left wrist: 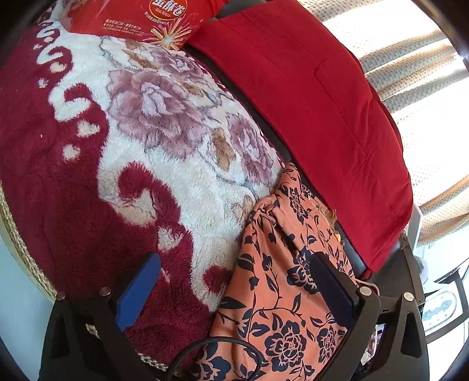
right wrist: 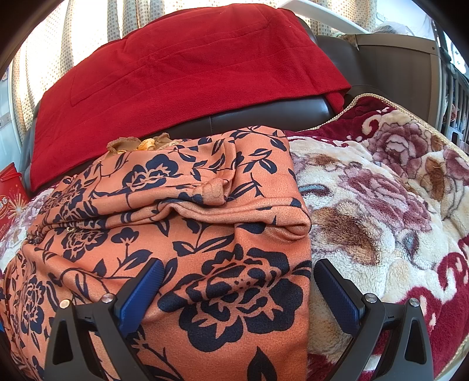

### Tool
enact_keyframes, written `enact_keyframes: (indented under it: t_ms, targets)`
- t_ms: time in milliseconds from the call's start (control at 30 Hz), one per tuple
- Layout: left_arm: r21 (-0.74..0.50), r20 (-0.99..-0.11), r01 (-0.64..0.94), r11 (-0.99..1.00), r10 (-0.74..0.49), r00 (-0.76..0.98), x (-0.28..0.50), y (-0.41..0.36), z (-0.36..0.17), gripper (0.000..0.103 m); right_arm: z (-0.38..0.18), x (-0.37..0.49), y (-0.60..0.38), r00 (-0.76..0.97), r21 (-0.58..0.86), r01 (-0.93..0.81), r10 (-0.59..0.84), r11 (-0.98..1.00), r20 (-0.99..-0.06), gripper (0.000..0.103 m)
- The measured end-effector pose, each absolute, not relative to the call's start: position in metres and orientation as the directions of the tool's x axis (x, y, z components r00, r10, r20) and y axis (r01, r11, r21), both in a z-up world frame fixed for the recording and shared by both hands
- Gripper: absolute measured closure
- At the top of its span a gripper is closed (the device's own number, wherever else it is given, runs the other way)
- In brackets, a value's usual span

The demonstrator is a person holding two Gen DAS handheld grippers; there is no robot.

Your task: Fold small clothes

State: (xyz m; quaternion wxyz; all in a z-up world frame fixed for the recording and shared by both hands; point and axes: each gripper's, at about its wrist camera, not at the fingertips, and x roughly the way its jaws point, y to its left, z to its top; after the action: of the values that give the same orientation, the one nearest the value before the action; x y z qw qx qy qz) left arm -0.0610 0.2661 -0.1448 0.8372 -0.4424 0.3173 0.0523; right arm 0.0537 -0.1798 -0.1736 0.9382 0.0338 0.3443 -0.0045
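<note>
Already partly folded, the garment lies on the blanket. Both the left gripper and right gripper gape, holding nothing. Risk: plush pile drags the cloth, or a pinch catches blanket too, spoiling the fold

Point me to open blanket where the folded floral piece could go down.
Free: the fleece blanket beside the orange floral garment, out to its corded edge; in the left view, the stretch between the garment and the snack bag. Crowded: the back strip under the red cloth.
</note>
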Motion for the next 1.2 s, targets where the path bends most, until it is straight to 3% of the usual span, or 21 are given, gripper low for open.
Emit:
enact_keyframes:
  t_ms: [1200]
  targets:
    - [-0.726,-0.574,-0.381,0.573,-0.200,0.794,-0.0610,0.2644,-0.1479,0.002,-0.1736,0.0533,-0.1792,0.763,0.060,0.032,0.015,0.998,-0.646,0.000]
